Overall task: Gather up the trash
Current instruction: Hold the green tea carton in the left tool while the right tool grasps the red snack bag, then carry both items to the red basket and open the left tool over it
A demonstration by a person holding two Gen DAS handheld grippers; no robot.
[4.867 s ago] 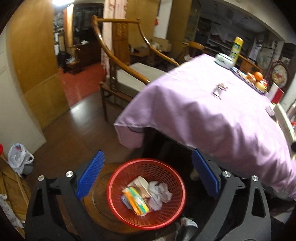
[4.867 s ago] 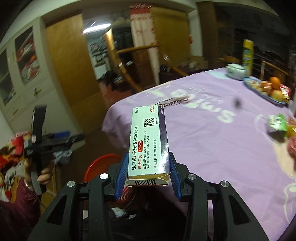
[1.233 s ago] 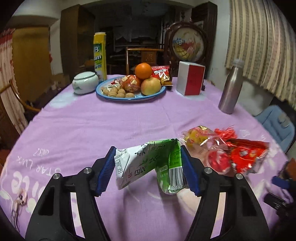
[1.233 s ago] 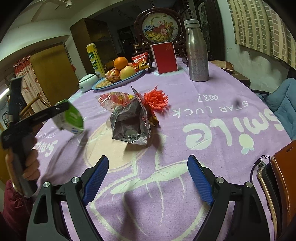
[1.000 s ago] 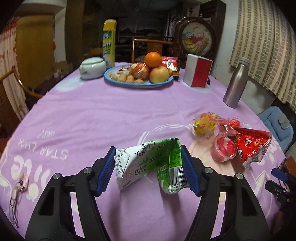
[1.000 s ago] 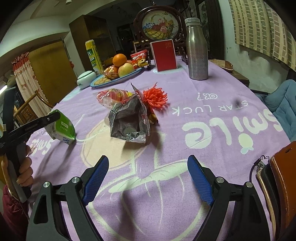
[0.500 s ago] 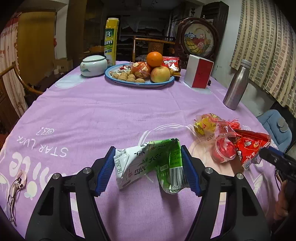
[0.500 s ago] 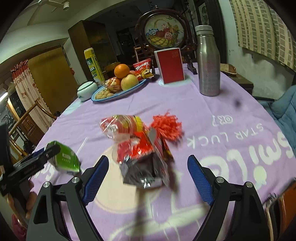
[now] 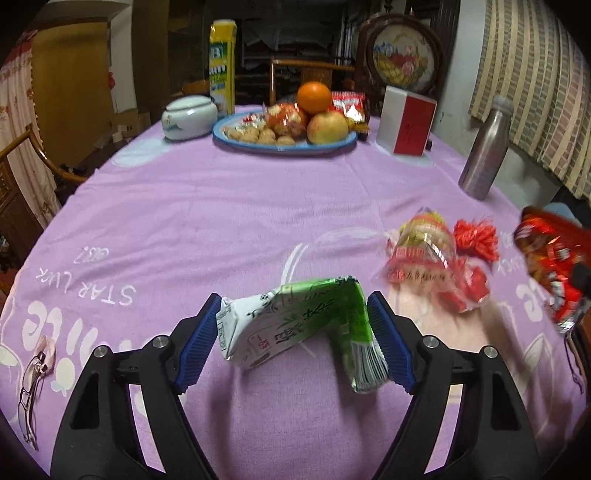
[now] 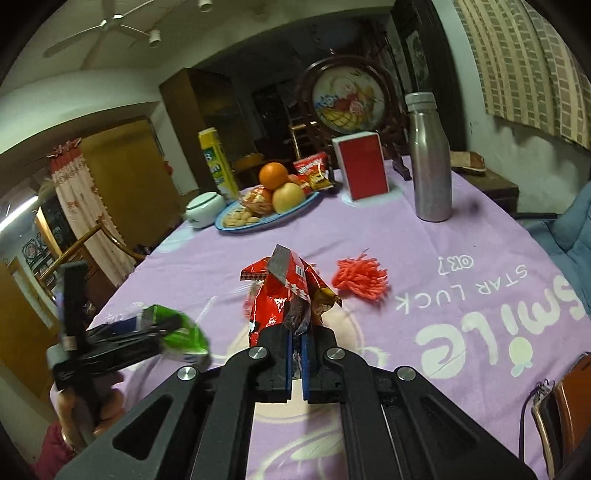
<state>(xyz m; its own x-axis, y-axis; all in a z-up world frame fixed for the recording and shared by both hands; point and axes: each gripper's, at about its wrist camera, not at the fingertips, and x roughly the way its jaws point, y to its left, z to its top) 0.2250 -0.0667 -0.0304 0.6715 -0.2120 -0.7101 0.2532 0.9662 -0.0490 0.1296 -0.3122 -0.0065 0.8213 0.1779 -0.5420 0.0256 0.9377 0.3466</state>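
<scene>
White letters printed on the lilac tablecloth (image 9: 229, 206) read "STAR LUCK", "Smile" and "OK?", upside down from the left wrist view. The tall yellow carton (image 9: 222, 62) behind the fruit plate carries a large "B"; its smaller print is too blurred to read. The crushed green-and-white drink carton (image 9: 299, 325) bears green Chinese characters and a barcode that cannot be made out.

The left gripper (image 9: 291, 332) has this carton between its blue pads, above the cloth; its jaws are opening, though both pads still touch the carton's ends. The right gripper (image 10: 295, 363) has its jaws pinched nearly together on the bottom edge of a red foil snack bag (image 10: 288, 295), which stands up from them clear of the table.

The table is round, in a dim room with wooden cabinets, a ceiling fan (image 10: 110, 26) and striped curtains (image 9: 532, 85). The blue fruit plate (image 9: 284, 142) holds an orange (image 9: 314, 96), an apple, wrapped sweets and nuts. Left of the plate sits a lidded white jar (image 9: 189, 117); right of it stand a red-and-white box (image 9: 408, 123) and, farther right, a steel bottle (image 9: 484, 147). Behind the plate is a round framed embroidery (image 9: 399, 62).

Nearer than the plate, toward the bottle's side, lie a clear wrapper with red and yellow print (image 9: 424, 251) and a red tassel (image 9: 476, 236). Spectacles (image 9: 33, 373) rest at the cloth's left edge.
</scene>
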